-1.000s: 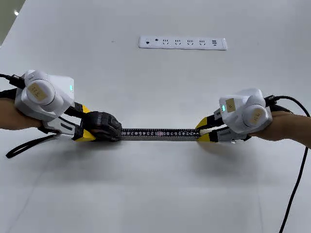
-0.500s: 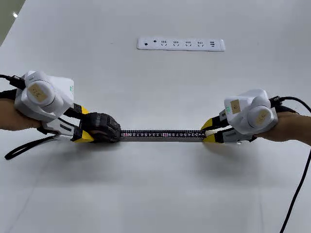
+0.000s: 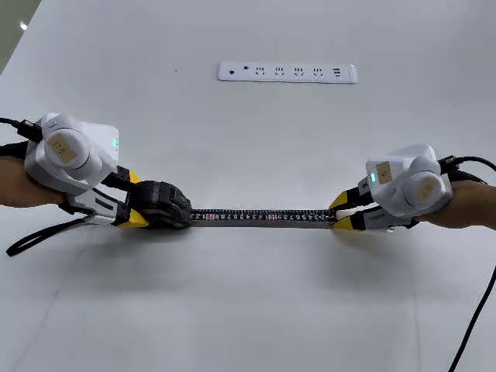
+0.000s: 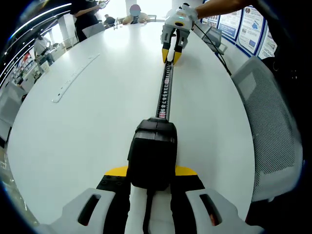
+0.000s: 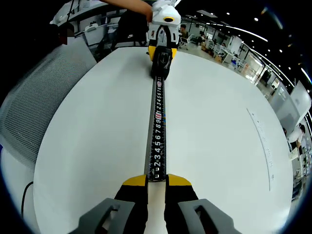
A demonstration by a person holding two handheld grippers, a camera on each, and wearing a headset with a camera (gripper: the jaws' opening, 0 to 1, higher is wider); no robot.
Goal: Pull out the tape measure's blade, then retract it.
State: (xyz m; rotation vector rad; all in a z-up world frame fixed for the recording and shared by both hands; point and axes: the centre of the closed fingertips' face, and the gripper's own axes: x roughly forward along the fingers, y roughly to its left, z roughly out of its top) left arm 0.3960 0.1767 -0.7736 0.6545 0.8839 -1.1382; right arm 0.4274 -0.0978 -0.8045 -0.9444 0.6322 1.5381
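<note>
jaws clamped: left gripper (image 3: 137,198) on tape measure (image 3: 163,204), right gripper (image 3: 340,212) on blade (image 3: 263,216) end.

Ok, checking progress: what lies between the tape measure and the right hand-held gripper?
The pulled-out blade, numbers up, shown in the head view.

- We've got our left gripper (image 3: 147,208) low on the left side, jaws clamped on either flank of the tape measure case (image 3: 159,204), yellow tips hugging it.
- Behind it our left forearm (image 3: 17,184) comes in level from the left edge.
- Over on the right, well apart, our right gripper (image 3: 341,215) has its jaws nipped together on the end of the blade (image 3: 263,216).
- And our right forearm (image 3: 469,205) reaches in level from the right edge.
- The two grippers face each other nose to nose along one line.
</note>
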